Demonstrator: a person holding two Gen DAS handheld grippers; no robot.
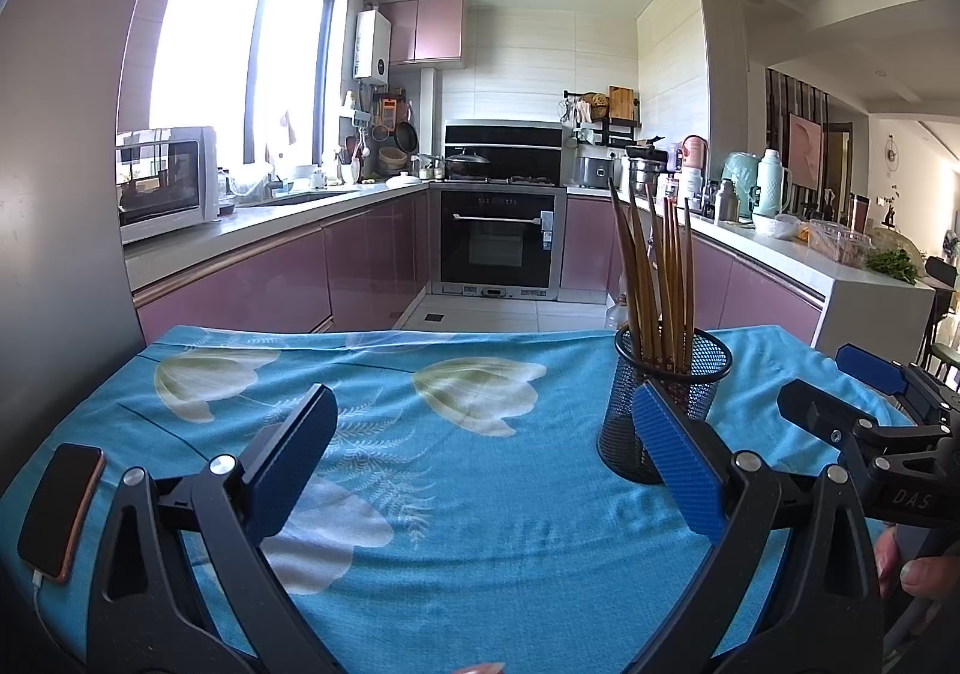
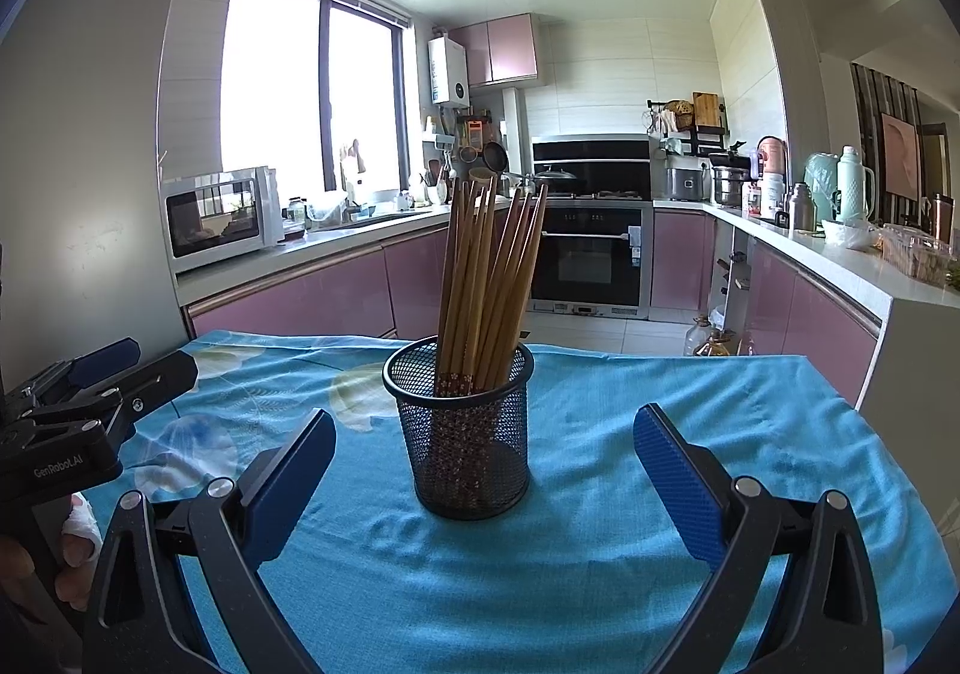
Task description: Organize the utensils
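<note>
Black wire mesh, woven into a round open-topped cup (image 2: 461,434), stands upright on a turquoise floral tablecloth (image 2: 600,554) and holds a bundle of long tan wooden chopsticks (image 2: 486,278), their decorated ends down in the cup and their plain ends fanning upward toward the kitchen beyond. The cup sits straight ahead of the right gripper (image 2: 485,479), centred between its two blue textured pads (image 2: 678,488), which stand spread wide with nothing between them and do not touch the mesh. From the left gripper (image 1: 485,470), likewise spread and empty, the same cup (image 1: 663,404) lies off to the right, partly hidden behind that gripper's right-hand pad (image 1: 678,470), so the right hand is judged the better placed for any reach. The chopsticks' (image 1: 657,278) long axis runs near vertical, leaning slightly apart at the tops. No loose utensil shows on the cloth in either view, which suggests the sorting is at or near its end, or not yet begun. A dark smartphone in an orange-edged case (image 1: 60,509), with a white cable plugged in, lies at the cloth's left edge, well apart from the cup. The mesh looks rigid and light; the cloth is soft and rumpled.
</note>
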